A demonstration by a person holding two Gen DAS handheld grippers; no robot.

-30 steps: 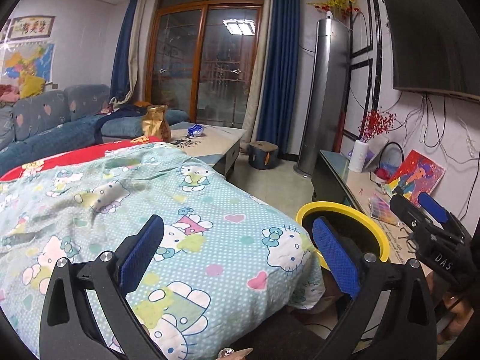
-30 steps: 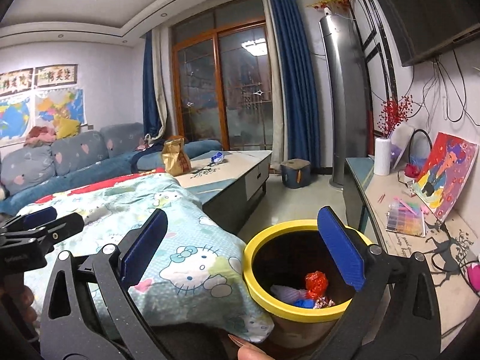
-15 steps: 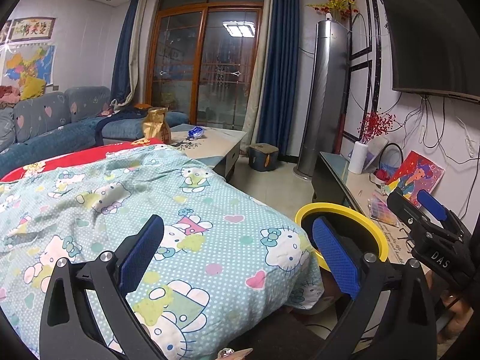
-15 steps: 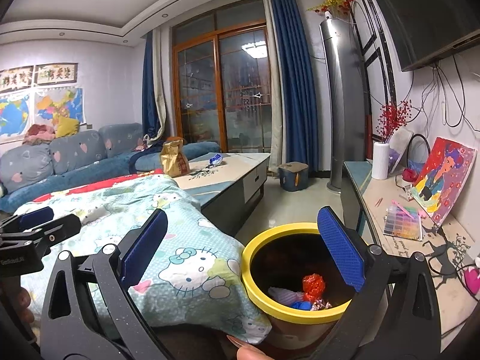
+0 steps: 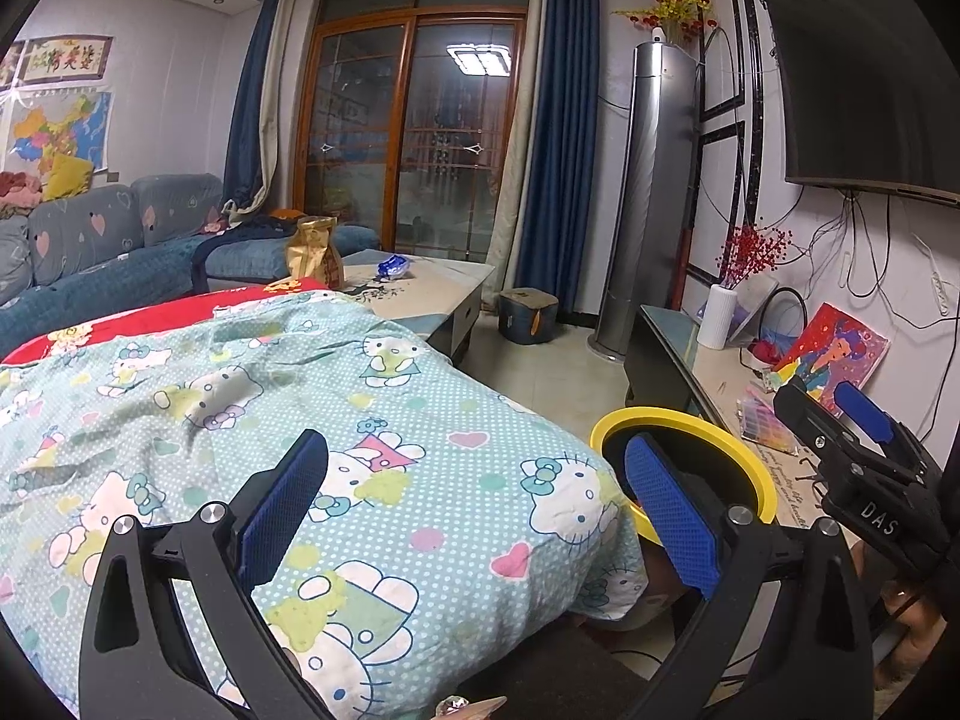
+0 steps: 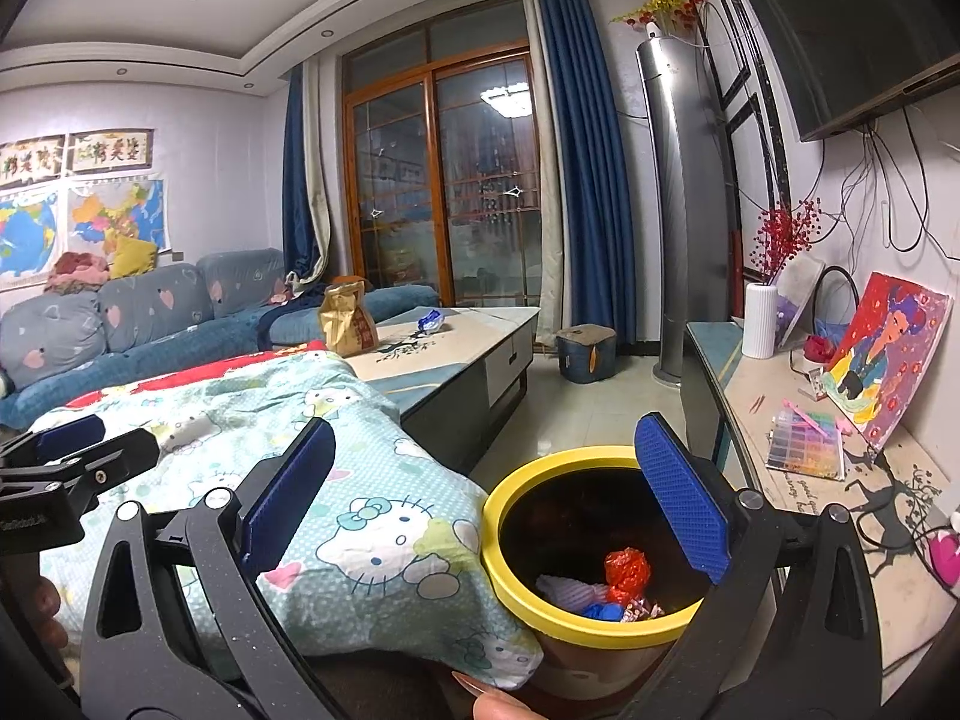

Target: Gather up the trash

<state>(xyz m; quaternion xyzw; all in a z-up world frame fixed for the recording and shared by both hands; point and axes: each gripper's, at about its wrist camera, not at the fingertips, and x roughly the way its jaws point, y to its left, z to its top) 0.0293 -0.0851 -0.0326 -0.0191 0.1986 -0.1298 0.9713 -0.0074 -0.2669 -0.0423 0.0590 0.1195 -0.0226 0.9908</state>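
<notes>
Both grippers idle, held level above the near end of the quilt (image 5: 336,420). Left gripper (image 5: 474,516): fingers released wide, nothing between the pads. Right gripper (image 6: 486,498): fingers likewise spread and empty; it also shows at 3 o'clock in the left view, and the left one at 9 o'clock in the right view. Bin (image 6: 600,546), yellow rim, stands on the floor at the quilt's corner, at 5 o'clock in the right view, directly under the right fingers. Trash already inside: a red wrapper (image 6: 627,567), something blue and something white beside it. Judgement: the near quilt looks cleared; what may be left to collect sits far off on the bench (image 6: 456,348) at 12 o'clock, namely a brown bag (image 6: 348,324) and a small blue wrapper (image 6: 431,319). Whether the bag counts as trash I cannot tell. Risks: the reach to the bench is long, so a grab at the thin blue wrapper could slide it across the smooth top or close on air. The quilt edge hangs against the bin rim; a sweep of the right gripper could snag the fabric and tip the bin. Views differ: only the right view looks into the bin and shows its contents; the left view gives just the far arc of the rim (image 5: 720,438), partly behind its own right finger, but shows far more of the quilt surface, with no loose trash seen on it.
</notes>
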